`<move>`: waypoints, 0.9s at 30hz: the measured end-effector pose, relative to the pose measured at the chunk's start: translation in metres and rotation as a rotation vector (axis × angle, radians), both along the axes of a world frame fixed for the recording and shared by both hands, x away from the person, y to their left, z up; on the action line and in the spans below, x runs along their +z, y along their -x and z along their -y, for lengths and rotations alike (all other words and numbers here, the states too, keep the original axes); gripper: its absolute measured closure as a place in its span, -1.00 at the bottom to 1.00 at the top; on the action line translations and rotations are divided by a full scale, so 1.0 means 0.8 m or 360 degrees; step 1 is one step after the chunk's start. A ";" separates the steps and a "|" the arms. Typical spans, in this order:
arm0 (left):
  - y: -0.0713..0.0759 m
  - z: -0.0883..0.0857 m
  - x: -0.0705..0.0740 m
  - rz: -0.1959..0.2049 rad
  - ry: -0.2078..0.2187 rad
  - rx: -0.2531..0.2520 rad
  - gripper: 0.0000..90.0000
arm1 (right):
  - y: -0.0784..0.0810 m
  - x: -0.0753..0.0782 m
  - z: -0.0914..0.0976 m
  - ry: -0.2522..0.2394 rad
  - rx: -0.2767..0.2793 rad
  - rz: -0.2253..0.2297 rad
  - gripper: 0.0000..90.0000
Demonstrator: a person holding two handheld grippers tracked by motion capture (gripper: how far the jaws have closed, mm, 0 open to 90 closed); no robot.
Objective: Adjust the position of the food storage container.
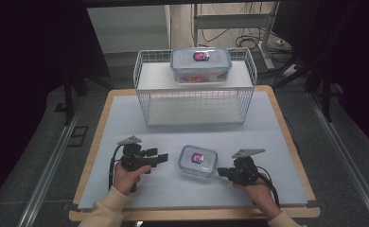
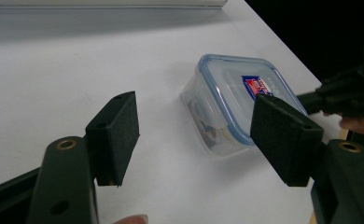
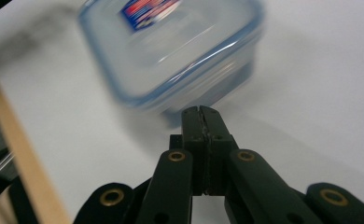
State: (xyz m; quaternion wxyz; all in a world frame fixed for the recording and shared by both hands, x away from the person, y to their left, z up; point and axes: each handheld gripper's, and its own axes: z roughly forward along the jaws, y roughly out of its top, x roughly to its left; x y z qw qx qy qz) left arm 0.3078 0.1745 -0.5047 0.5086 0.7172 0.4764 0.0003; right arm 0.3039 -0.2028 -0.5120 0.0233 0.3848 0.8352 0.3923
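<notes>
Fingers of your right gripper (image 3: 201, 114) are pressed together at the small box (image 1: 198, 160) on the worktop (image 1: 126, 118), probably to push it; your left gripper (image 2: 203, 137) waits beside it with fingers apart.

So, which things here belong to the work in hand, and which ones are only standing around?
In the work:
- small lidded container on the table, between both grippers
- right gripper, fingers shut, tips at the container's side
- left gripper, open, facing it

Standing around:
- wire basket shelf
- large lidded container on top of it
</notes>
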 end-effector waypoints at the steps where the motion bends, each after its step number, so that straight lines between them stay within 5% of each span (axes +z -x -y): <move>1: 0.000 0.000 0.000 -0.0001 0.0001 0.0000 -0.28 | 0.005 -0.001 -0.001 0.0001 0.0021 -0.0008 0.99; 9: -0.001 0.001 -0.002 -0.0012 0.0002 -0.0005 -0.28 | 0.028 -0.005 -0.031 0.0014 0.0177 -0.0004 0.99; 27: -0.002 0.000 -0.003 -0.0016 0.0003 -0.0001 -0.28 | 0.016 -0.008 -0.042 0.0059 0.0174 0.0046 0.99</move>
